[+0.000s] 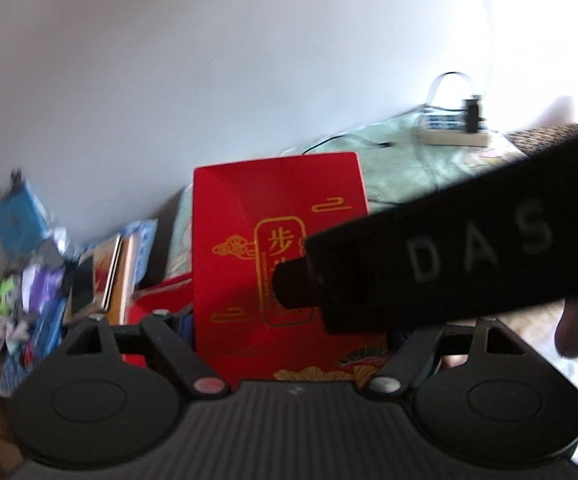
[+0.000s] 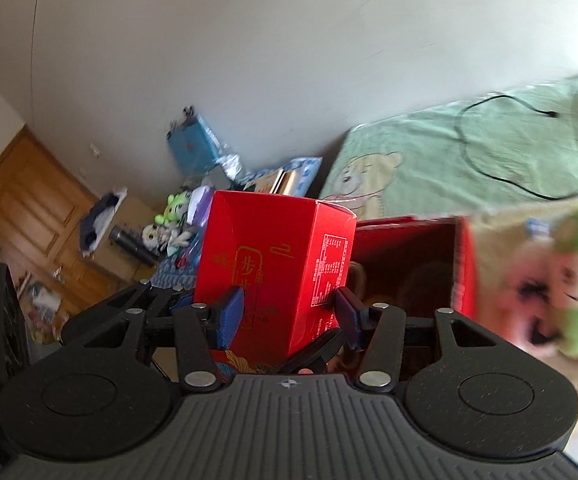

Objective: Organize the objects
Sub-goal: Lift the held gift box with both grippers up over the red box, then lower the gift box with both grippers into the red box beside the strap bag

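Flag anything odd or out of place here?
The red box stands tilted between the right hand-held gripper's blue pads. A loose pile of toys and packets sits against the wall. A black cable sprawls over the green bedspread.

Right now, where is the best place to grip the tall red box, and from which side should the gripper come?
Grip the tall red box low on its body, across the two flat side walls, coming from the front. It stands upright, and the right gripper already has its blue pads on either side there.
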Motion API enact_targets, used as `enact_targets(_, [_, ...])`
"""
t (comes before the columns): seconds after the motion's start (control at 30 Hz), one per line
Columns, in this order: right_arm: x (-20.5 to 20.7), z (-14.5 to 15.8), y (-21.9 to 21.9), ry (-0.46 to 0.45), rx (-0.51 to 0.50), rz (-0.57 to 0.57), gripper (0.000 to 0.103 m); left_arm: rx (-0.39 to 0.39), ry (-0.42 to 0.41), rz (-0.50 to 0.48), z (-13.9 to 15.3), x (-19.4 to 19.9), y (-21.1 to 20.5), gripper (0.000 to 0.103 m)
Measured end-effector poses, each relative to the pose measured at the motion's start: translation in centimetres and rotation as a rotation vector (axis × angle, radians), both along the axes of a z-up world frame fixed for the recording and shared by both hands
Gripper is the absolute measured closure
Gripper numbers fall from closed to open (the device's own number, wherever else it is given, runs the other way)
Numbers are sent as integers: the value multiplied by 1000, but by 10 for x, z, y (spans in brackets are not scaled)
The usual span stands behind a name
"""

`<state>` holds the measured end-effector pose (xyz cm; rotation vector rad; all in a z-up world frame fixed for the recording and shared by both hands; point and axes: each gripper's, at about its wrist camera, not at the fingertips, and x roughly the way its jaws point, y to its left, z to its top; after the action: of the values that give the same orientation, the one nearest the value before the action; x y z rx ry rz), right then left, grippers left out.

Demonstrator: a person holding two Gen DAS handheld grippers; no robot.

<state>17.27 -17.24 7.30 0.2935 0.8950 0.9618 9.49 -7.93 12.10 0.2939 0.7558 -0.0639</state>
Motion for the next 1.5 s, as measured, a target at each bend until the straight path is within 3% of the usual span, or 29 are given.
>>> enact_targets(0.07, [5, -10, 23, 15, -12, 28, 50, -16, 31, 27, -8, 12, 23, 22])
enact_targets(0.37, [28, -70, 95, 169, -92, 89, 51, -9, 189, 81, -99, 86, 106, 22])
enact_targets(0.43, [32, -79, 106, 200, -111, 101, 51, -14, 214, 88, -94, 70, 95, 22])
enact_targets(0.7, [54, -110, 135, 344, -168, 180, 51, -2, 327, 122, -130, 94, 117, 23])
enact_targets(0.8, [57, -116, 134, 387, -144, 175, 51, 47, 326, 122, -133, 95, 113, 22])
enact_targets(0.9, [56, -119, 134, 366, -177, 161, 58, 58, 335, 107, -135, 95, 110, 18])
enact_targets(1.07, [58, -127, 132, 394, -155, 141, 60, 99, 339, 98, -139, 94, 106, 16])
enact_targets(1.5, [66, -133, 120, 407, -99, 86, 64, 114, 341, 95, -135, 85, 104, 16])
